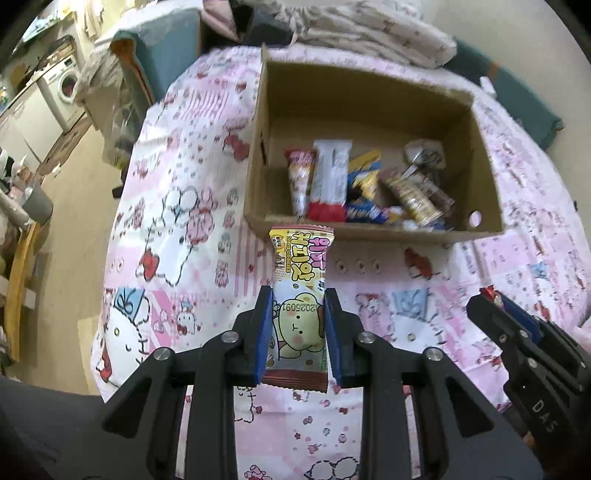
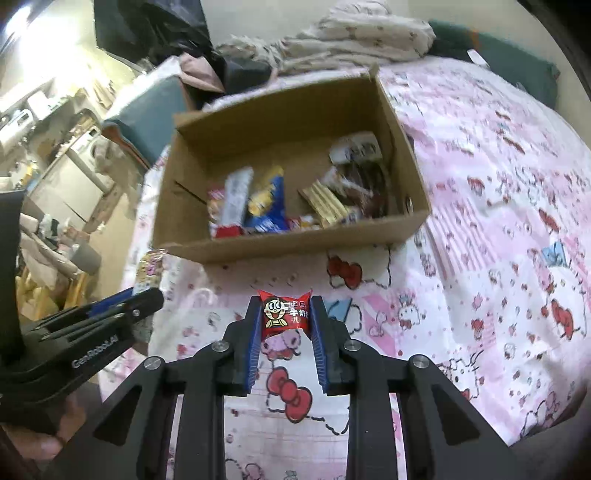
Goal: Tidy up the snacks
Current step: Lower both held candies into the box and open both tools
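Observation:
My left gripper [image 1: 298,295] is shut on a long yellow and pink snack pack [image 1: 301,284] printed with a bear, held above the tablecloth just short of the cardboard box [image 1: 373,230]. Over the cloth in front of the same box [image 2: 295,247], my right gripper [image 2: 284,304] is shut on a small red candy [image 2: 283,312] with a cartoon face. Several wrapped snacks [image 1: 332,177] lie in the box's near half. The right gripper [image 1: 491,299] shows at the right edge of the left wrist view, the left gripper [image 2: 144,299] at the left of the right wrist view.
A pink cartoon-print cloth [image 2: 480,221] covers the table. Folded bedding [image 1: 369,33] and a teal cushion [image 1: 166,51] lie behind the box. Off the table's left edge are the floor, a washing machine [image 1: 66,85] and a wooden chair [image 1: 18,280].

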